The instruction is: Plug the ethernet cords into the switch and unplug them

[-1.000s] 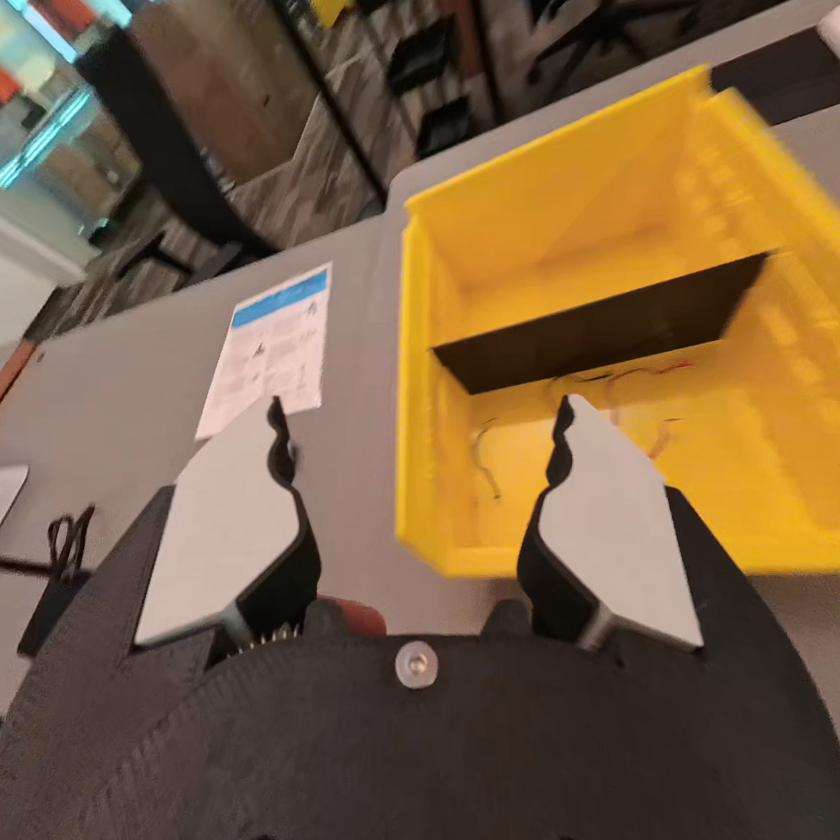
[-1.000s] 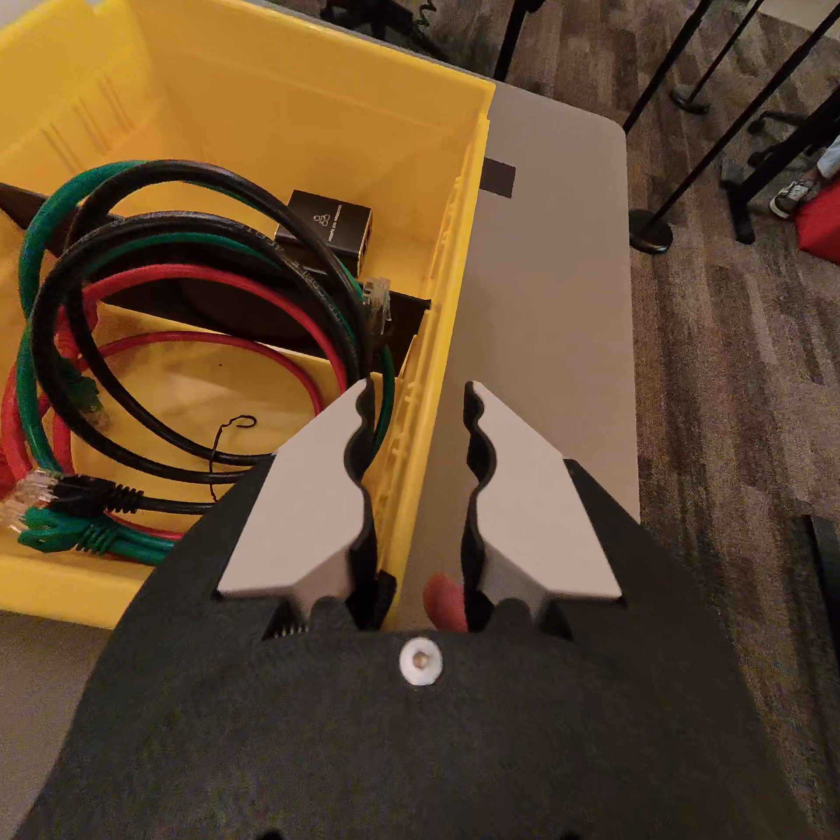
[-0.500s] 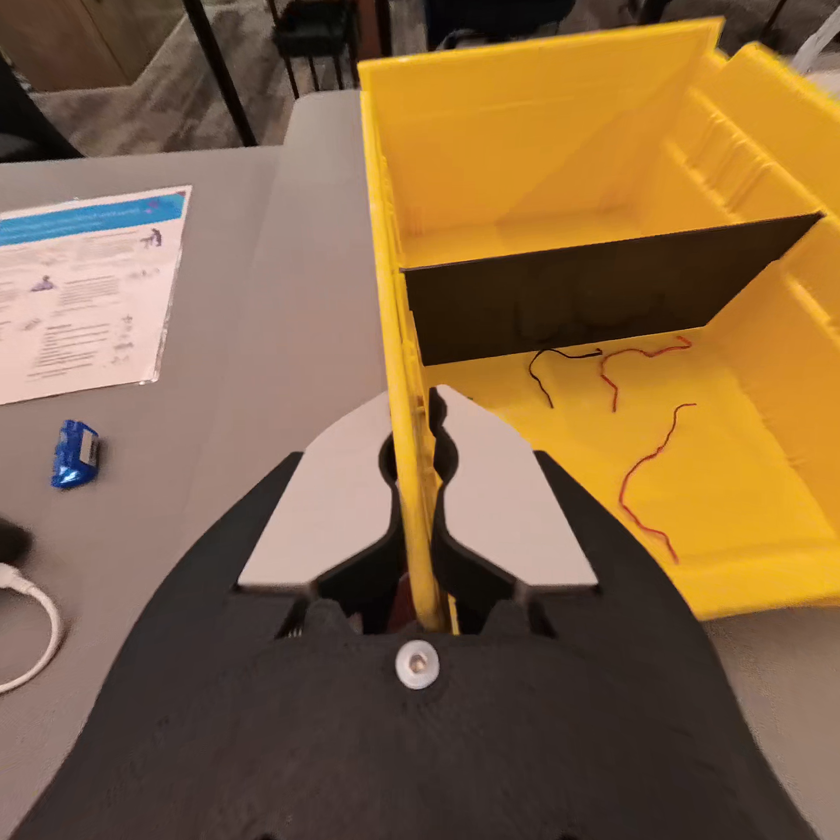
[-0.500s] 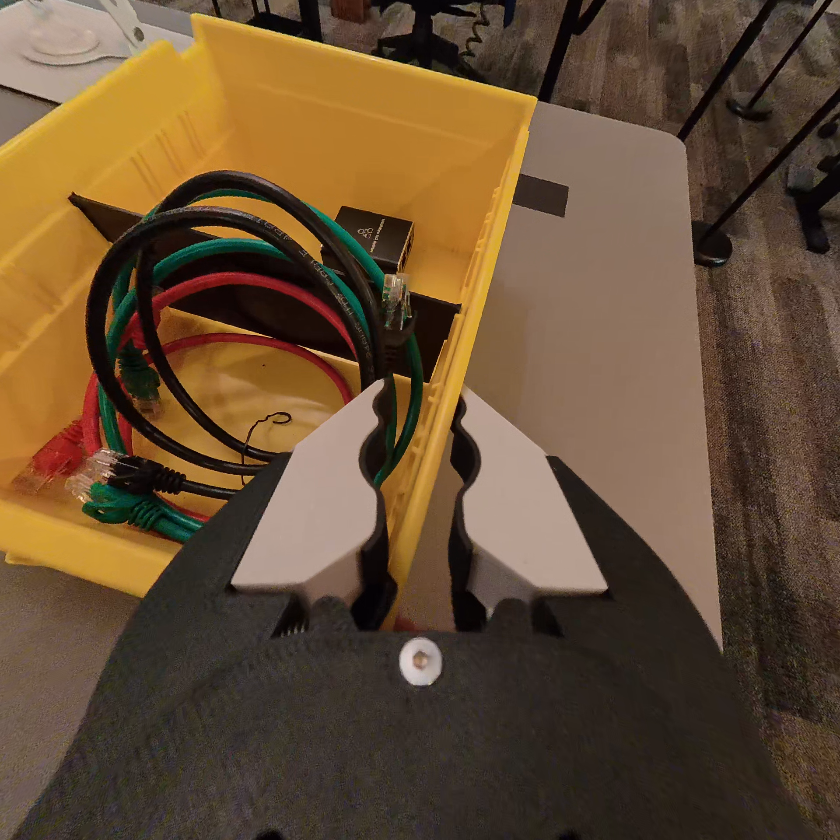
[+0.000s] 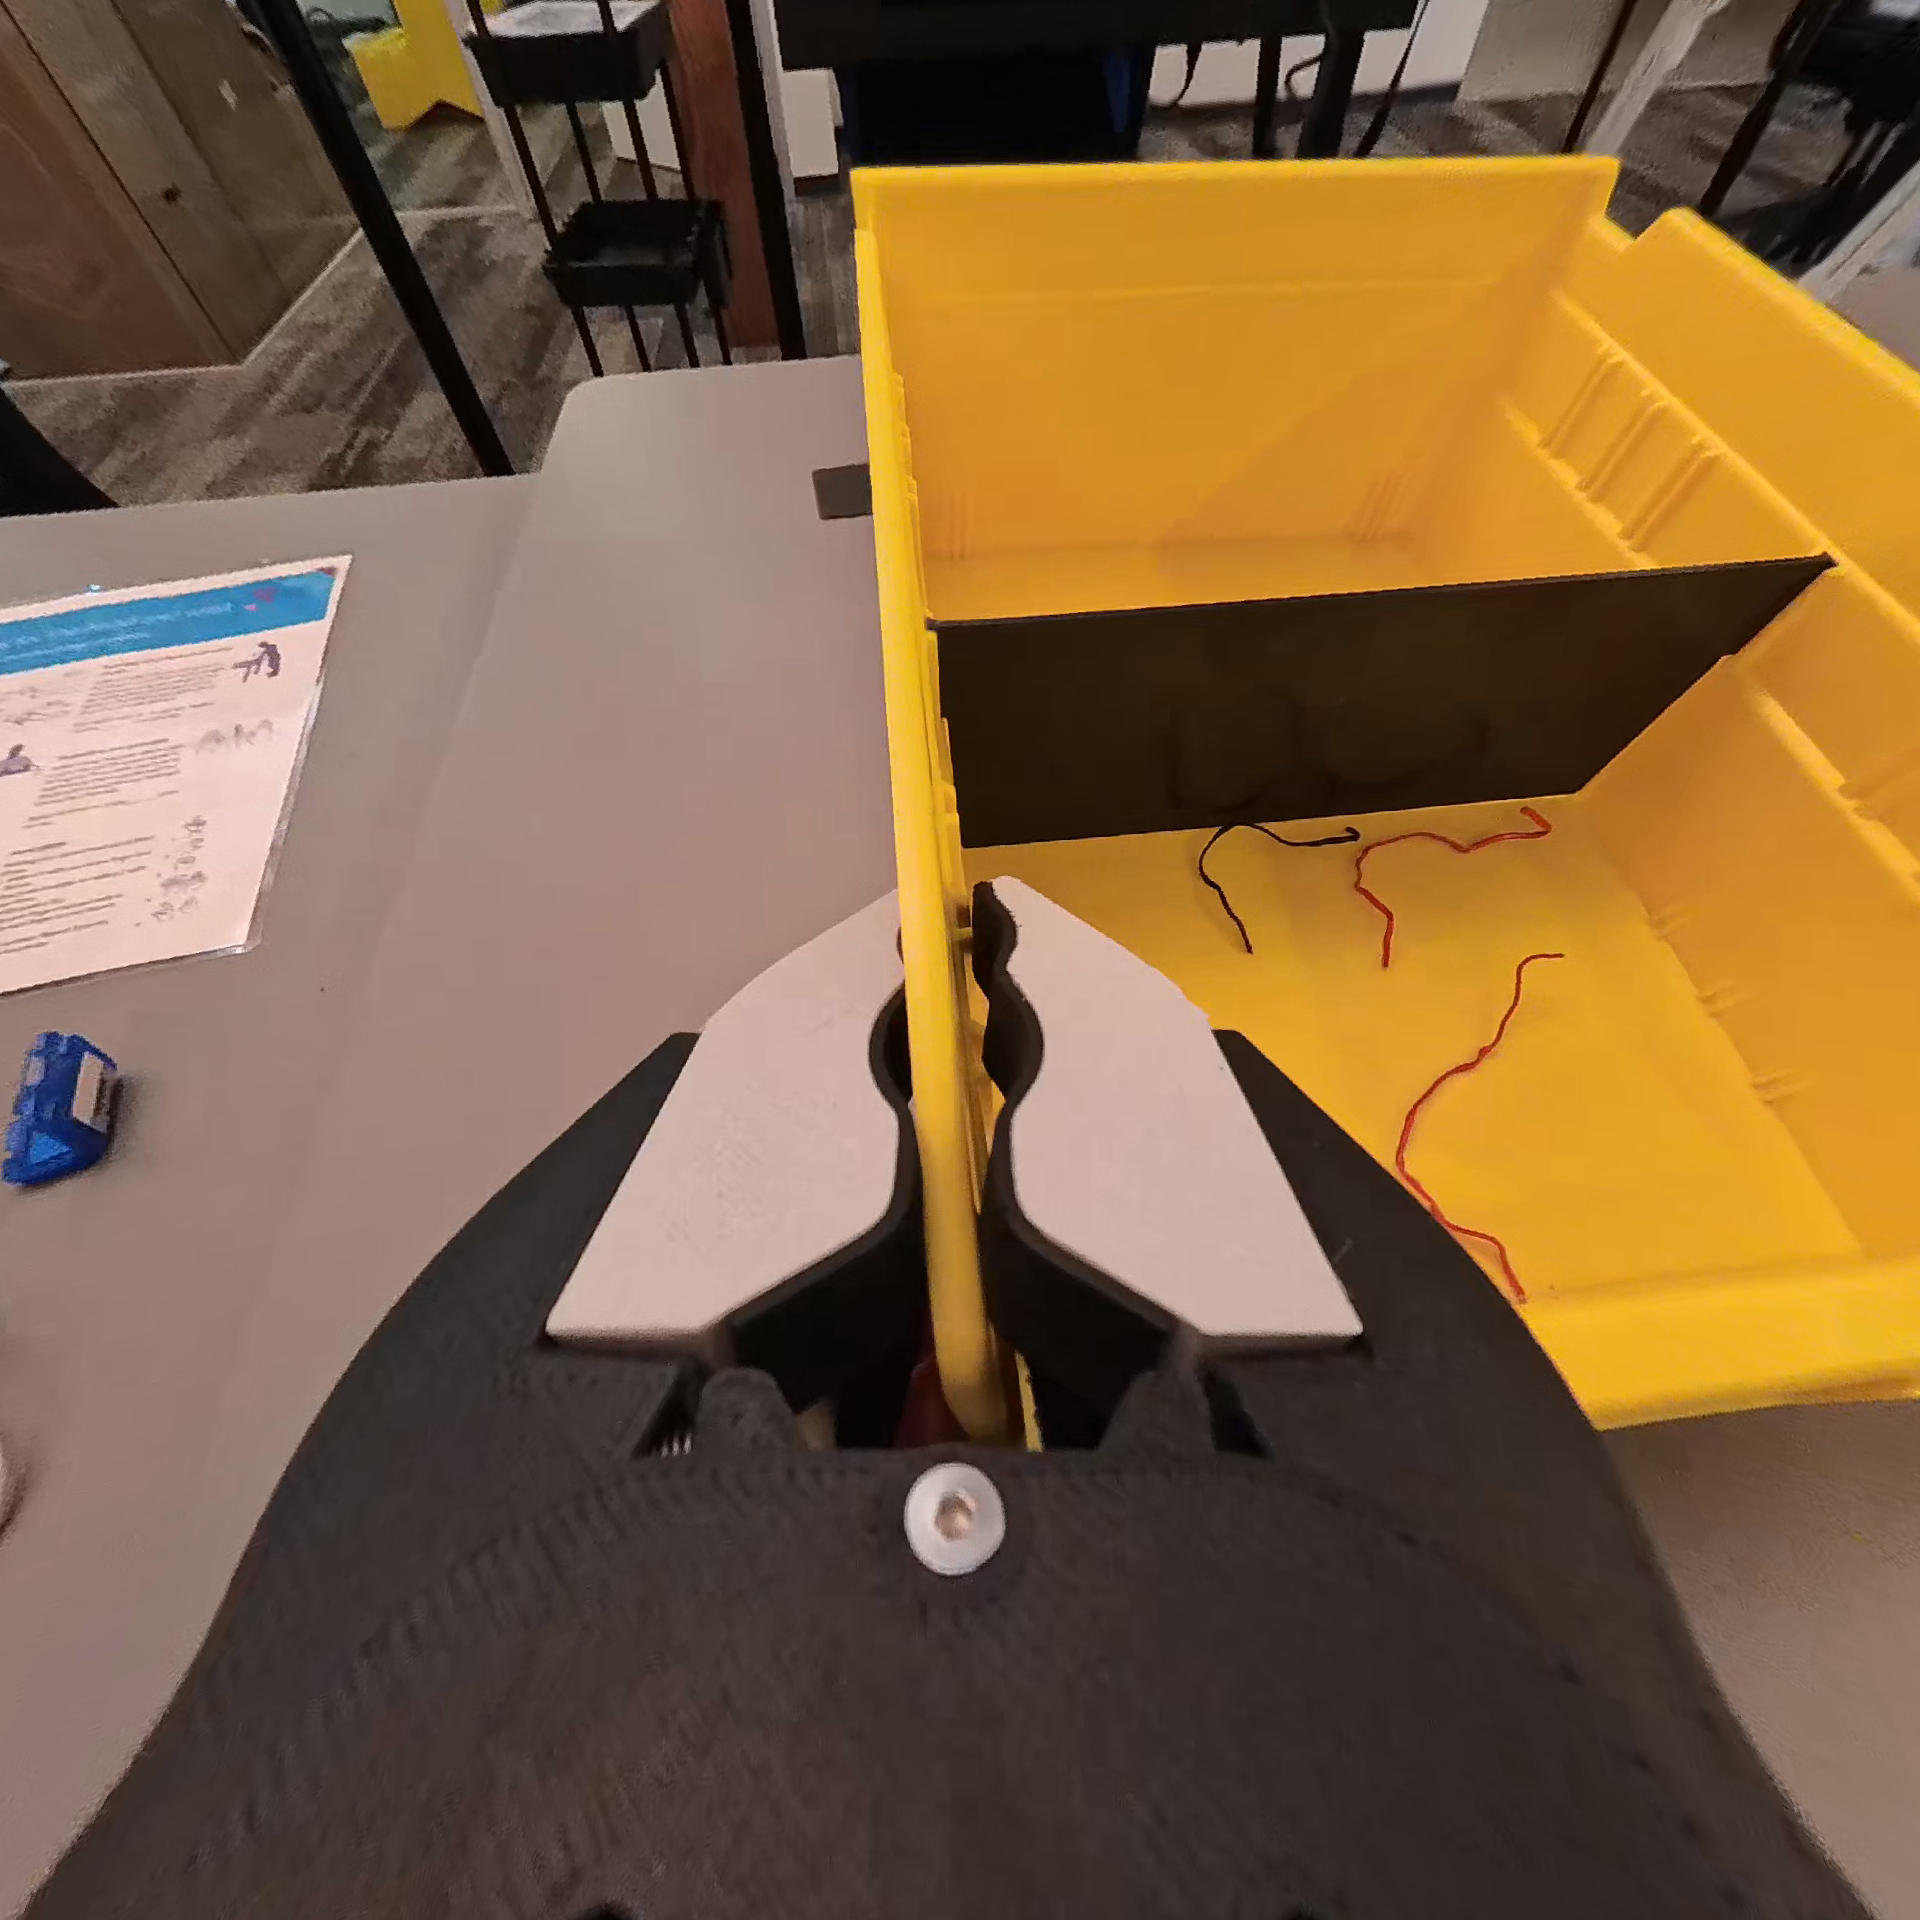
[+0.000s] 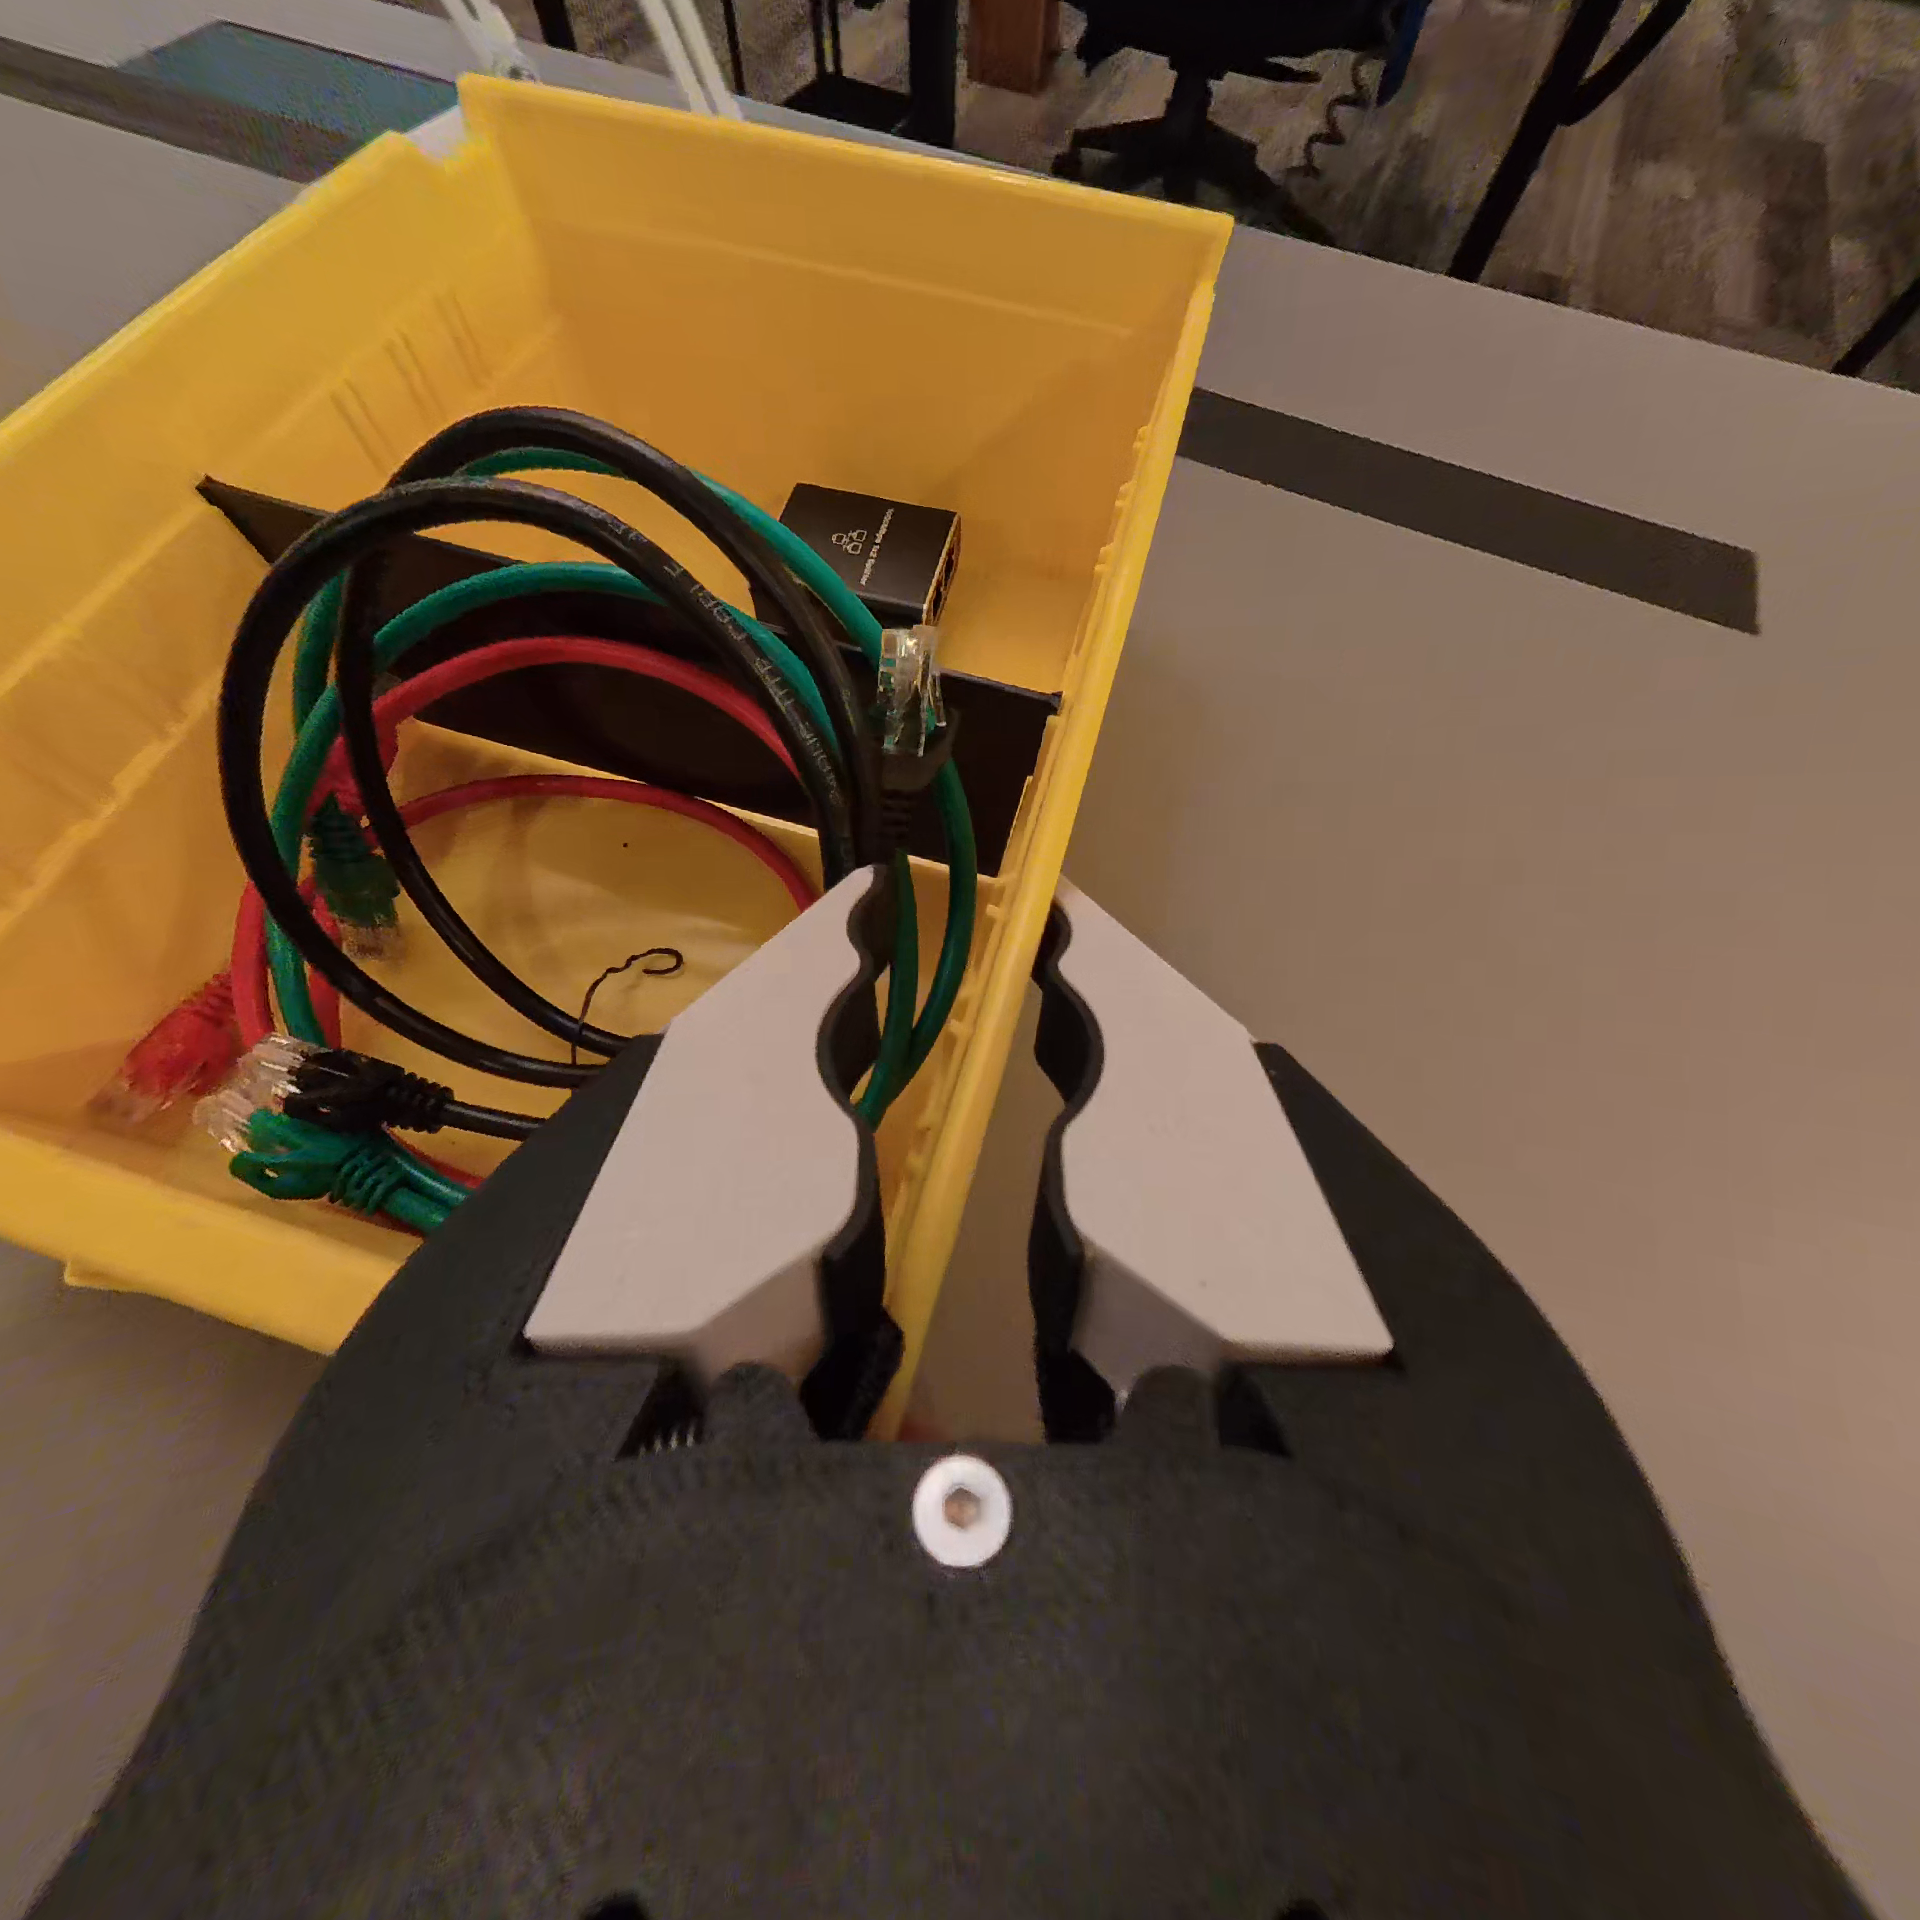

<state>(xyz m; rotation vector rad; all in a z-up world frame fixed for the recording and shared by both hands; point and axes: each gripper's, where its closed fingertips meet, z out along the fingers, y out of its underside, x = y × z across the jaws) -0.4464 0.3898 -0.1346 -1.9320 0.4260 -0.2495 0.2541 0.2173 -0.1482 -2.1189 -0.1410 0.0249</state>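
Grippers on two yellow bins resting on a grey table (image 5: pixel 644 727). Left gripper (image 5: pixel 948 940): fingers nearly closed, one on each side of the left side wall of an open yellow bin (image 5: pixel 1226 312), pinching that wall between them. A black divider (image 5: pixel 1351 717) crosses this bin; the near compartment holds only loose black and red threads (image 5: pixel 1455 1091). On the table to the left lie a laminated printed sheet (image 5: pixel 145 769) and a small blue object (image 5: pixel 57 1107). Right gripper (image 6: pixel 961 925): fingers part-way closed astride the right side wall of a second yellow bin (image 6: pixel 831 270); the outer finger shows a gap to the wall, so firm contact cannot be confirmed. This bin's near compartment holds the coiled ethernet cords: black (image 6: pixel 312 644), green (image 6: pixel 935 935) and red (image 6: pixel 582 665), their clear-tipped plugs lying near the front wall, one black plug (image 6: pixel 906 696) standing up by the divider. The small black switch (image 6: pixel 873 545) sits in the far compartment, with no cord plugged in.
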